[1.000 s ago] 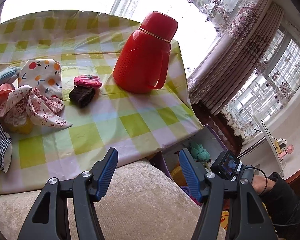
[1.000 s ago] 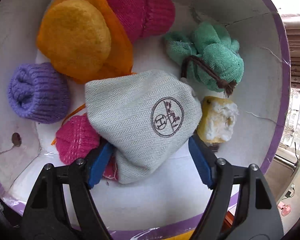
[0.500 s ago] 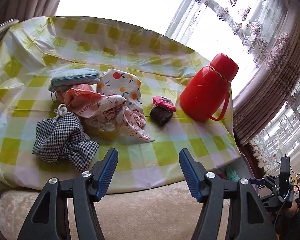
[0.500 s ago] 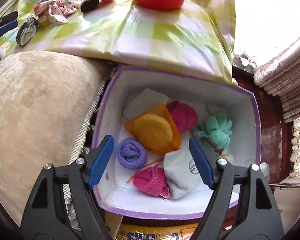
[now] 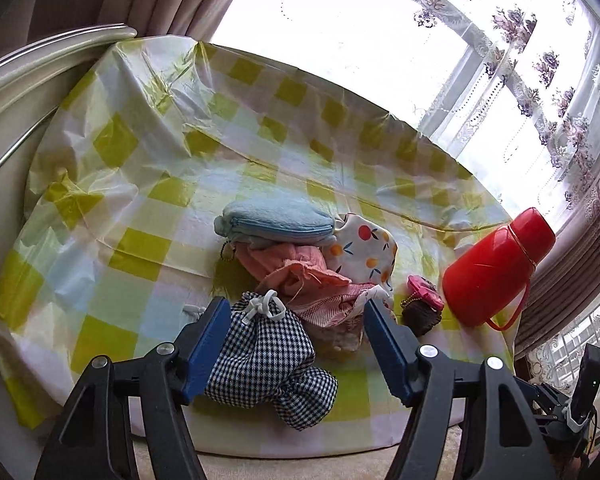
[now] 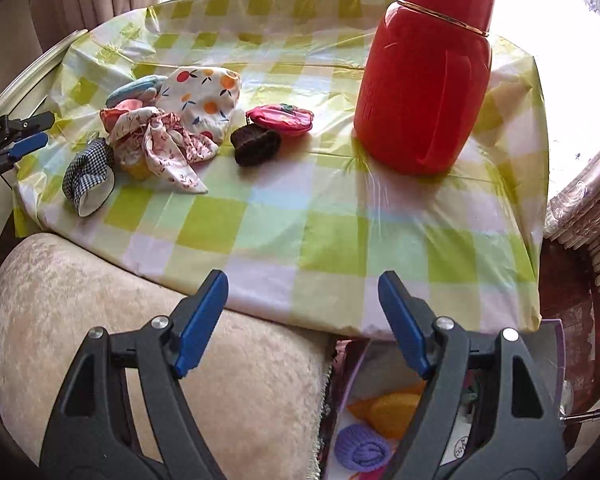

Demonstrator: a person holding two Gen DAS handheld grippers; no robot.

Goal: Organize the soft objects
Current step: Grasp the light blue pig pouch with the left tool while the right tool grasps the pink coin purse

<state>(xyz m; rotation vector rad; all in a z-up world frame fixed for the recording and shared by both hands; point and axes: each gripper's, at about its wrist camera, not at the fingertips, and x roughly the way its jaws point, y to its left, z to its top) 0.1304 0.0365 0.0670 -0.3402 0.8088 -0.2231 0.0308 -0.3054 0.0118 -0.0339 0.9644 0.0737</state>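
Your left hand-held gripper hangs over the near edge of the table, jaws apart and holding nothing. The checked drawstring pouch sits in line between the blue pads, but they don't press on it. Those jaws have just been opening wider. Your right hand-held gripper is also apart and empty, above the cushion and the table edge. Behind it, low in the right wrist view, is the box with a purple knit roll and an orange piece already in it.

The rest of the soft pile lies mid-table: blue zip pouch, fruit-print pouch, pink cloth, floral rag, pink coin purse, brown knit piece.

Risks: the checked pouch overlaps the pink and floral cloth, so if you close too deep you likely drag a neighbour along or snag the drawstring. The plastic tablecloth is loose and wrinkled, so a low pinch could catch it and tug things. The red flask stands just right of the pile, and a wide swing toward the box may knock it.

Versus a second ago: the left view looked at the flask and the table corner, now it faces the pile with the checked pouch between the jaws. The right view was down inside the box over a grey bag, now it's out of the box and looking across the table.
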